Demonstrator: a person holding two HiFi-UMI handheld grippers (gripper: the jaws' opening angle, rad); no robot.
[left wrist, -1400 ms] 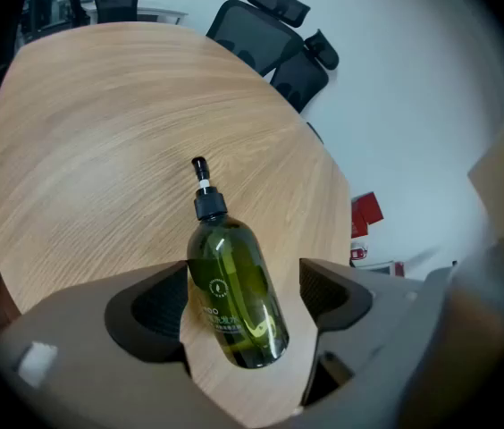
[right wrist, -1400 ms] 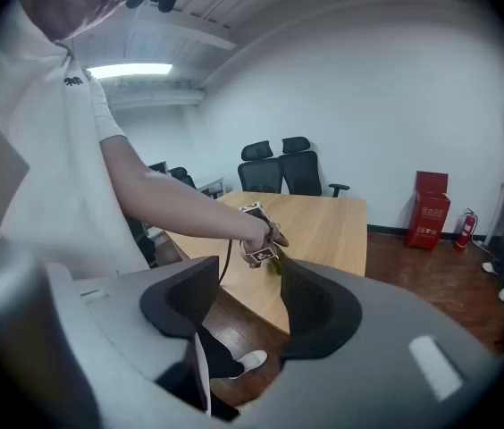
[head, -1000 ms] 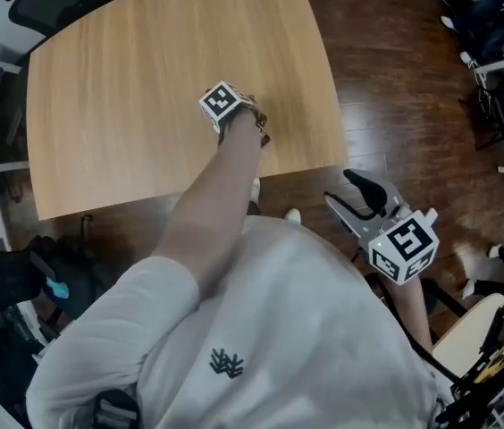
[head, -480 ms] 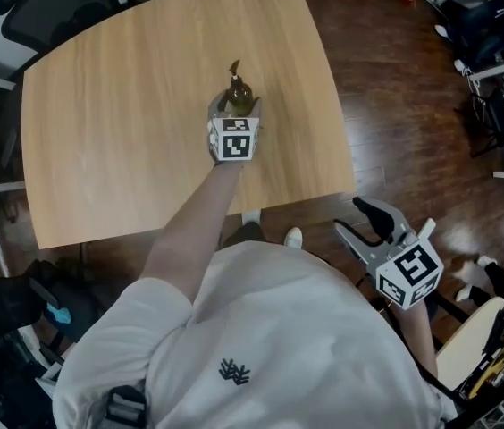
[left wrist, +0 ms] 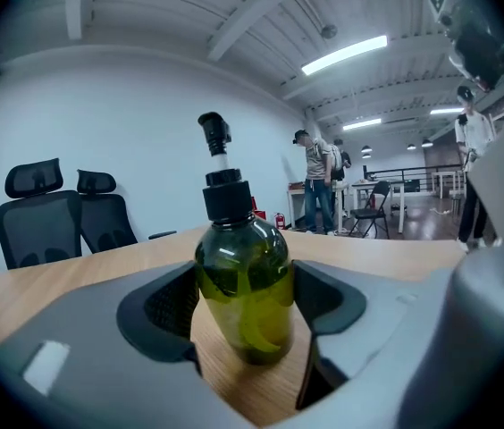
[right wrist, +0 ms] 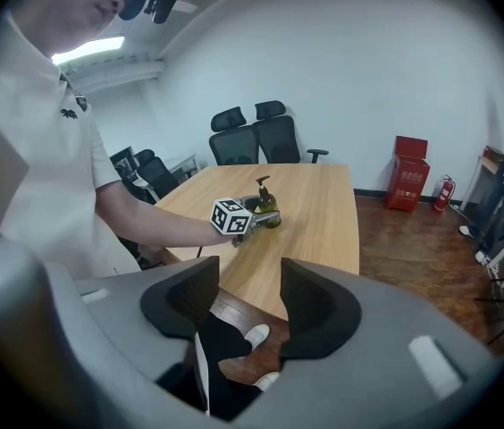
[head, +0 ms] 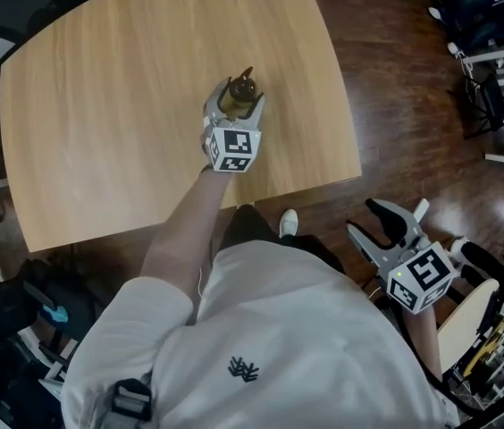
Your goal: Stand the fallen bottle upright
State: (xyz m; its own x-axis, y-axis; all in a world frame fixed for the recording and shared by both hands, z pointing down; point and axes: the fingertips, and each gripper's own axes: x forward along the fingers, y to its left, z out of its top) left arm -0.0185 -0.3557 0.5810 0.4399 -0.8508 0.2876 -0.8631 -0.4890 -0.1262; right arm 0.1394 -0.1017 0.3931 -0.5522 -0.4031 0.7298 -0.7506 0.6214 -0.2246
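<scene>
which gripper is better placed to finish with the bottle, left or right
Left. The left gripper has its jaws on the bottle, upright on the table. The right gripper is open, empty, off the table's edge.

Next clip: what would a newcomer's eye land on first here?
The green pump bottle stands upright near the middle of the wooden table, clasped between the jaws of the left gripper. The right gripper hangs open and empty off the table's near edge, over the dark floor at the person's right side.
</scene>
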